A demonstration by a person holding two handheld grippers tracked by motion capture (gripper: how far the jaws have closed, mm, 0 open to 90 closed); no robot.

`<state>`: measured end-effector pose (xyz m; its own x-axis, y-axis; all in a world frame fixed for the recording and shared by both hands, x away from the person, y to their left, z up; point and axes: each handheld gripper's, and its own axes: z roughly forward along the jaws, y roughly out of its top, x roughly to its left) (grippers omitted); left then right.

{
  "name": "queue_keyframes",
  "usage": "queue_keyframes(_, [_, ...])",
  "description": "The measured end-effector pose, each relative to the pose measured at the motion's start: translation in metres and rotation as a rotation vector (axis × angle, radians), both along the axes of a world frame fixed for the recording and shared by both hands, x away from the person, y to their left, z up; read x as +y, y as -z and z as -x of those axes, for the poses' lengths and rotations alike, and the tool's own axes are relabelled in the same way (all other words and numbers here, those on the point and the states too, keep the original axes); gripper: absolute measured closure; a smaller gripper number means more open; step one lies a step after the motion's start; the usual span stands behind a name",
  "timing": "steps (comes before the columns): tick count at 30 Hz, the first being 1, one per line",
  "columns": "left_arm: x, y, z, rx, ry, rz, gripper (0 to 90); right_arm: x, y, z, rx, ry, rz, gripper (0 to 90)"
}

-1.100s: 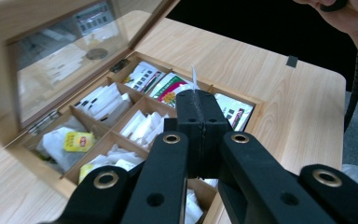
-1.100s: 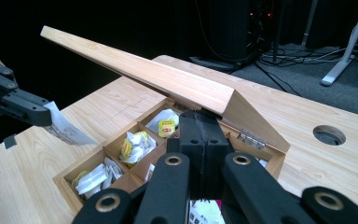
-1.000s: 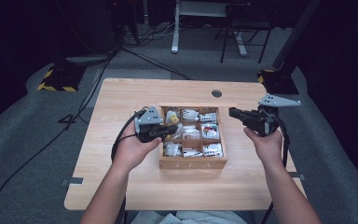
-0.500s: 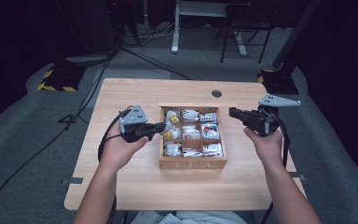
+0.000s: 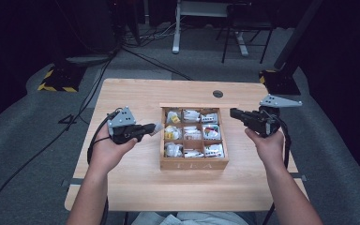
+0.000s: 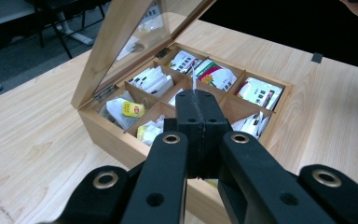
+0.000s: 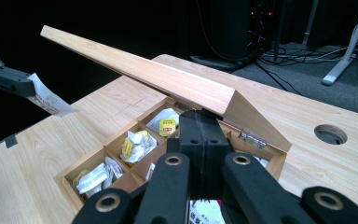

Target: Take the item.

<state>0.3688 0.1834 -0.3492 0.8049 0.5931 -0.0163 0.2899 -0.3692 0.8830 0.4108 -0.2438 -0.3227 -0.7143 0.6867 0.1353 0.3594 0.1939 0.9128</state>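
Oddly, the pale wooden table (image 5: 136, 187) is running off the near edge of the high view, and on it the square nine-compartment tea box (image 5: 194, 164) is sitting with its glazed lid (image 7: 144, 70) propped open and hiding the far compartments in the right gripper view. Left of the box, the left gripper (image 5: 157, 127) is pinching a thin white tea sachet (image 7: 49, 100), seen edge-on as a sliver (image 6: 194, 77) between its closed black jaws. Right of it, the right gripper (image 5: 232, 112) is hovering with jaws pressed together, nothing visibly between them.

Left black two-jaw gripper (image 5: 155, 128) held level in left hand (image 5: 104, 151), jaws pressed tight together, tips pointing right. Right black two-jaw gripper (image 5: 233, 113) held level in right hand (image 5: 268, 145), jaws tight together, pointing left. Both forearms reach forward, well apart.
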Motion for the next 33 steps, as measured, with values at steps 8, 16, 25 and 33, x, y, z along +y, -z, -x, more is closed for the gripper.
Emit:
queue_keyframes(8, [0.017, 0.001, 0.0, -0.014, -0.034, -0.009, 90.0, 0.001, 0.001, 0.0, 0.001, 0.001, 0.002, 89.9])
queue_keyframes(16, [0.031, 0.007, -0.004, -0.007, -0.074, -0.043, 90.0, 0.001, 0.001, 0.0, 0.001, 0.001, 0.003, 89.9])
queue_keyframes(25, [0.046, 0.021, -0.011, 0.003, -0.105, -0.049, 90.0, 0.001, 0.001, 0.0, 0.001, 0.001, 0.004, 89.9])
queue_keyframes(33, [0.06, 0.033, -0.017, 0.011, -0.145, -0.058, 90.0, 0.001, 0.001, 0.0, 0.002, 0.001, 0.003, 89.9])
